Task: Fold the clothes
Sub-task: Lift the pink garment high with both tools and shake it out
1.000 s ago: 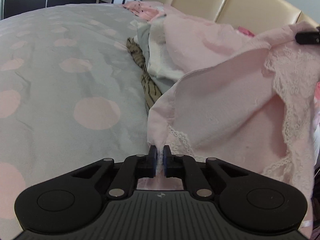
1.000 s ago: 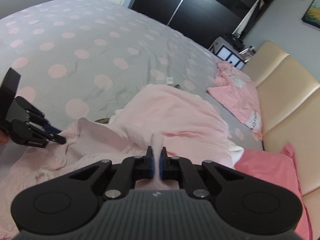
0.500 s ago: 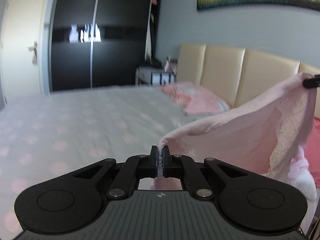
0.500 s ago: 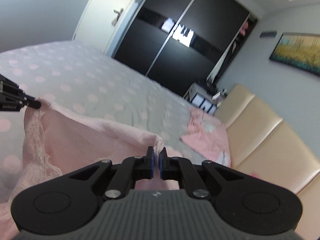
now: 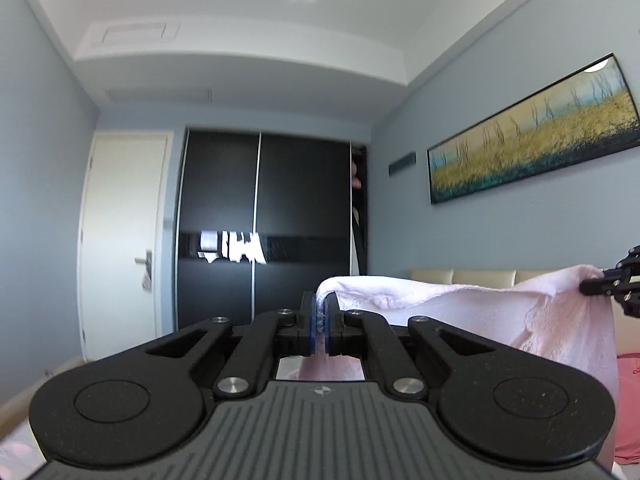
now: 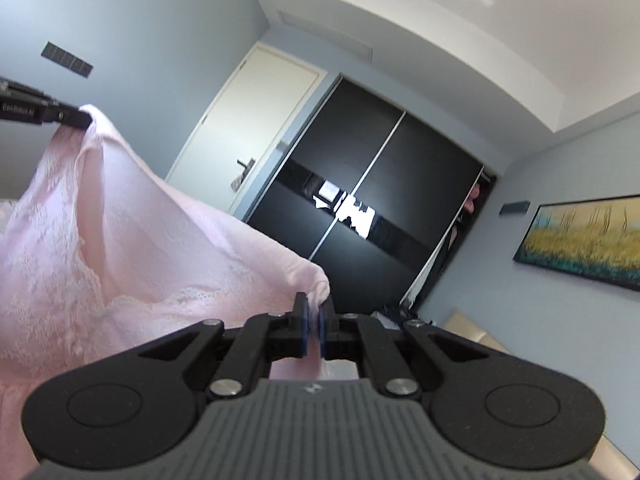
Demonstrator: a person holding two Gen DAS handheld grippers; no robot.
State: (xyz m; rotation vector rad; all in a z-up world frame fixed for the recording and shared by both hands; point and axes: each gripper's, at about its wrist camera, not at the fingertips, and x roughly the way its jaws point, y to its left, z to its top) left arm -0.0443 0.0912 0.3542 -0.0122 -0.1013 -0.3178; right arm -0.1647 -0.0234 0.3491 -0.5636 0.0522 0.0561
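- Both grippers have risen since a second ago: the bed that filled each view then has dropped out of sight, and walls and ceiling show instead.
- Left gripper (image 5: 320, 322) has its jaws closed on one corner of the pink garment (image 5: 560, 320); right gripper (image 6: 313, 326) pinches another corner.
- Garment (image 6: 120, 248) now hangs stretched in the air between them, lace trim drooping.
- Far off stand a black sliding wardrobe (image 5: 264, 228), a white door (image 5: 120, 240) to its left, and a landscape painting (image 5: 532, 140) on the right wall.
- Beige headboard (image 5: 460, 275) peeks out behind the cloth.

left tool (image 5: 319, 317) clamped, right tool (image 6: 313, 320) clamped, both raised
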